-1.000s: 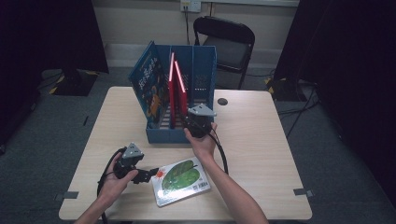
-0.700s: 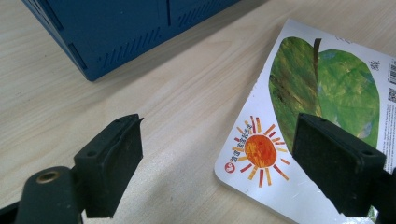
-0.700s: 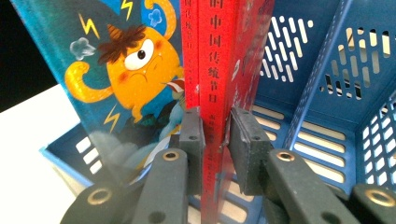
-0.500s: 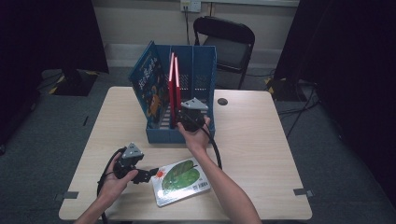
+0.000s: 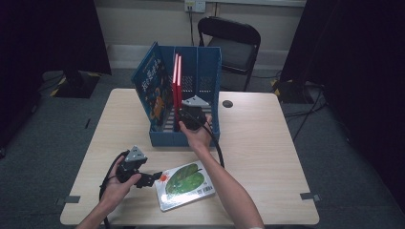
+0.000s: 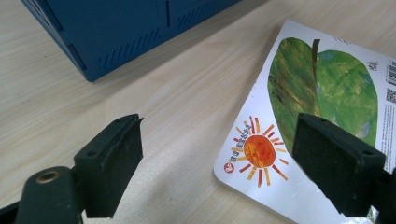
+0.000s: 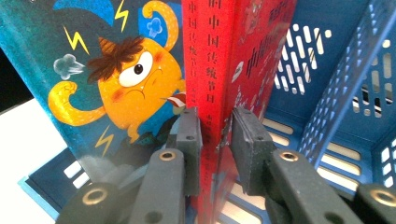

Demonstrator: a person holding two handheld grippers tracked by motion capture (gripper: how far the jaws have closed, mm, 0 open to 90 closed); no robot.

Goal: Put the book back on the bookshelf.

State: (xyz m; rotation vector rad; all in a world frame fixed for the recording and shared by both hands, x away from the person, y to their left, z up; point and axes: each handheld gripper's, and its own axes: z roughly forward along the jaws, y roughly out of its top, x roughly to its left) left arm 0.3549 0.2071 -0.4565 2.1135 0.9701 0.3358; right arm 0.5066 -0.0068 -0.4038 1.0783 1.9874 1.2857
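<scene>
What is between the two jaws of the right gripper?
The spine of the red book, standing in the blue rack, sits between the right gripper's jaws in the right gripper view.

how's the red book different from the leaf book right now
The red book stands upright in the blue rack, clamped at its spine by the right gripper. The leaf book lies flat on the table, untouched between the open jaws of the left gripper. Both are thin picture books.

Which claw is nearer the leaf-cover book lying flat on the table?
Left. The left claw sits open at the corner of the leaf-cover book, while the right claw is off in the blue rack, clamping the red book.
</scene>
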